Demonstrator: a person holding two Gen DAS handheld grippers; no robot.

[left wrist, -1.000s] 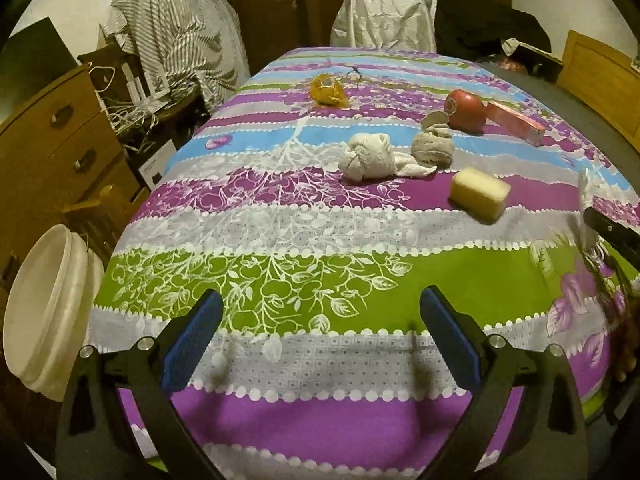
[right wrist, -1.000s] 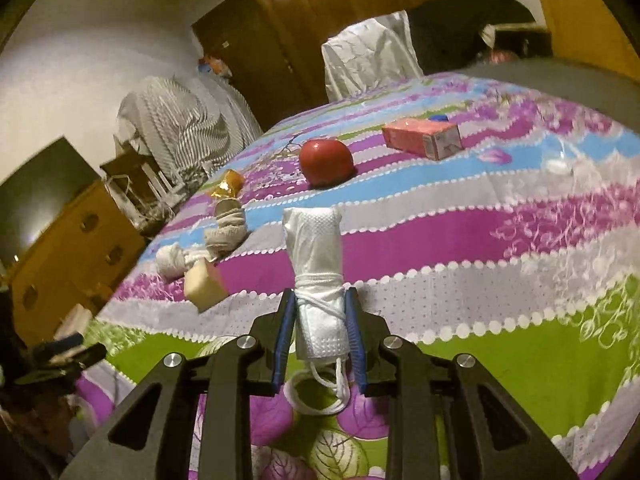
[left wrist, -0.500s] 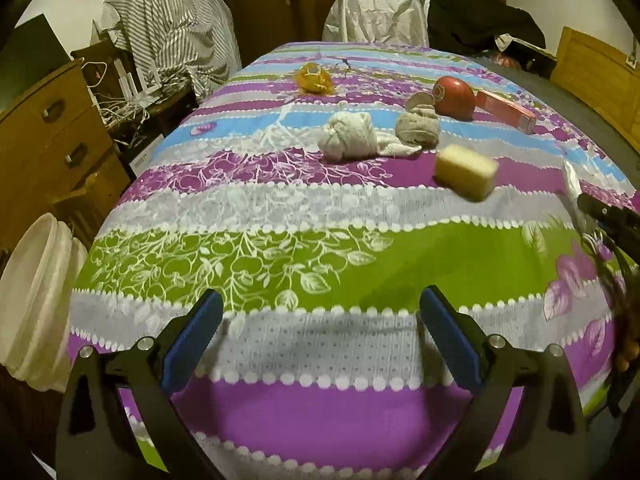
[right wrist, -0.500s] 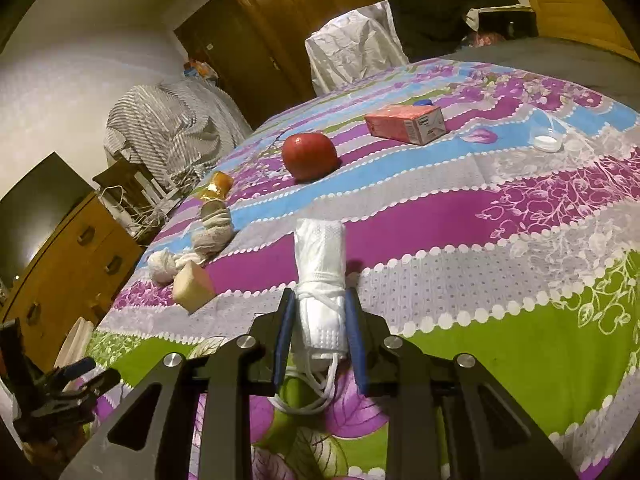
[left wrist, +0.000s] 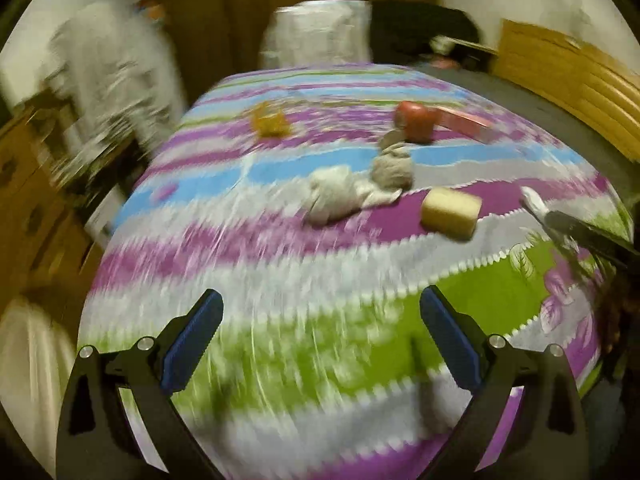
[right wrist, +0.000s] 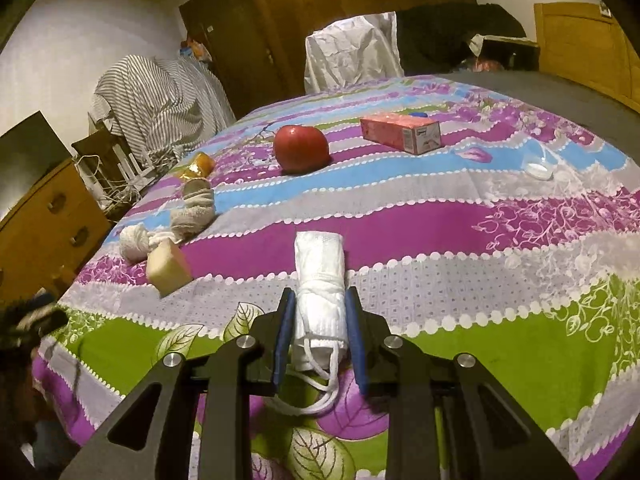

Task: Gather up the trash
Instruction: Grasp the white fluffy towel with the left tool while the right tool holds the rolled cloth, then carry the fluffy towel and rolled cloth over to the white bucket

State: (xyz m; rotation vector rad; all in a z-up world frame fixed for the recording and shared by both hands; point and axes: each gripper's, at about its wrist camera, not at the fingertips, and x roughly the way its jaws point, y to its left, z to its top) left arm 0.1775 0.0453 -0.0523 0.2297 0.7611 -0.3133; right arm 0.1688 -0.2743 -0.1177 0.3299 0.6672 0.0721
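My right gripper (right wrist: 318, 304) is shut on a rolled white face mask (right wrist: 320, 276) that sticks up between the blue pads, its ear loops hanging below. My left gripper (left wrist: 320, 308) stands open and empty over the near edge of the striped tablecloth (left wrist: 280, 280); that view is blurred. On the cloth lie a yellow sponge (right wrist: 167, 267) (left wrist: 451, 211), a white cloth ball (right wrist: 134, 242) (left wrist: 334, 196), a grey cloth ball (right wrist: 194, 208) (left wrist: 394, 166), an orange wrapper (right wrist: 198, 166) (left wrist: 270, 122), a red apple (right wrist: 300, 148) (left wrist: 416, 120), a pink box (right wrist: 400, 134) (left wrist: 466, 124) and a clear plastic cup (right wrist: 538, 162).
A wooden dresser (right wrist: 44, 216) and a white bin (left wrist: 28, 364) stand left of the table. A striped cloth over furniture (right wrist: 156, 96) and a white-covered chair (right wrist: 352, 56) are behind it. A wooden headboard (left wrist: 568, 76) is at the far right.
The left wrist view has swung and rolled, now blurred, with the table items shifted right and nearer. The right gripper keeps the mask and has tilted only slightly.
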